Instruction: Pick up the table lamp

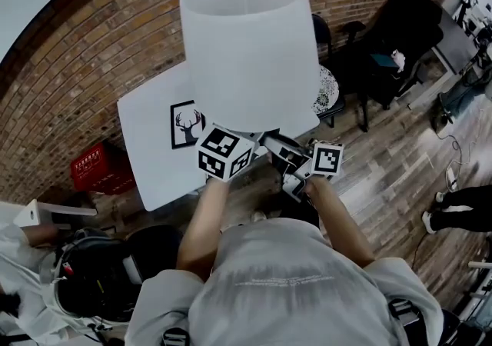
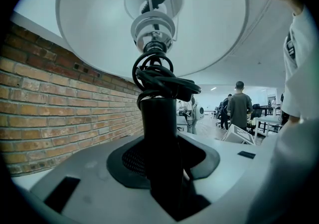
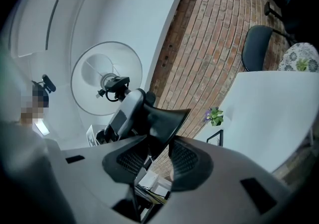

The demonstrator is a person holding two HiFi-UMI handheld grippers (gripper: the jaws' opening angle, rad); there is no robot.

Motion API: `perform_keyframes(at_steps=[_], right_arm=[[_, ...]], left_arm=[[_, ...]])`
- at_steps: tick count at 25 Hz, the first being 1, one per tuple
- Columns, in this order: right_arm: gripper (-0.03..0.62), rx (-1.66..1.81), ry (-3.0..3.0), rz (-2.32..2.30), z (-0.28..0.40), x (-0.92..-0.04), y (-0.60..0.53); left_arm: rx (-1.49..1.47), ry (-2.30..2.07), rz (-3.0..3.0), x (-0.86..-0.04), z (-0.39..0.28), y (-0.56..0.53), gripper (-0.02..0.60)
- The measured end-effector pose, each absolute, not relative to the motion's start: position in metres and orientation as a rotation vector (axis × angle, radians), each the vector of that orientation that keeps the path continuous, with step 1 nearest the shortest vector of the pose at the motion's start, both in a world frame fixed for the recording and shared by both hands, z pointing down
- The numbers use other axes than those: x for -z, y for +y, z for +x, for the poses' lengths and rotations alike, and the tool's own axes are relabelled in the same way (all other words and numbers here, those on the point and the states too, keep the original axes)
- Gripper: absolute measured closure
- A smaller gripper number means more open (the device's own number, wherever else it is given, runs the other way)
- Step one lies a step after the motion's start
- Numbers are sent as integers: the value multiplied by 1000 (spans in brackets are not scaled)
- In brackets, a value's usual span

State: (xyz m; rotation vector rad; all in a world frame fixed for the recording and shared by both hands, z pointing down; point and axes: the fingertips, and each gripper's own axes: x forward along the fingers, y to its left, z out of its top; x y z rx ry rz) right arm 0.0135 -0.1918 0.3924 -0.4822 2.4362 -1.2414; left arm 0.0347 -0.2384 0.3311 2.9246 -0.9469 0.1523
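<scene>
Grippers in both hands clamp one table lamp (image 1: 250,44). The left gripper (image 2: 160,163) has its jaws pressed tight on the black stem (image 2: 158,123), which rises straight out from between them. The right gripper (image 3: 158,154) is nearly shut, its jaws pinching the edge of the flared black base (image 3: 162,118).

Two holds, one on the stem and one lower down, look meant to steady a top-heavy load and stop it swinging. The black cord (image 2: 162,81) is coiled round the stem just under the bulb socket, probably so it cannot dangle or snag.

The lamp is upright in front of the person's chest, with the wide white shade (image 2: 99,19) uppermost. Its base appears clear of the white table (image 1: 154,152), so the lift seems to be done. A framed deer picture (image 1: 187,123) sits on that table, and a brick wall (image 1: 92,52) runs behind.
</scene>
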Motion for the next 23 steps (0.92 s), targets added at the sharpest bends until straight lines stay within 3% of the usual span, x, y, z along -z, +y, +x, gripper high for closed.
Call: perform_keyframes(at_steps=[23], right_arm=[[461, 1297, 2432, -447, 13, -404, -194]], left_arm=[[-197, -971, 2905, -345, 36, -242, 431]])
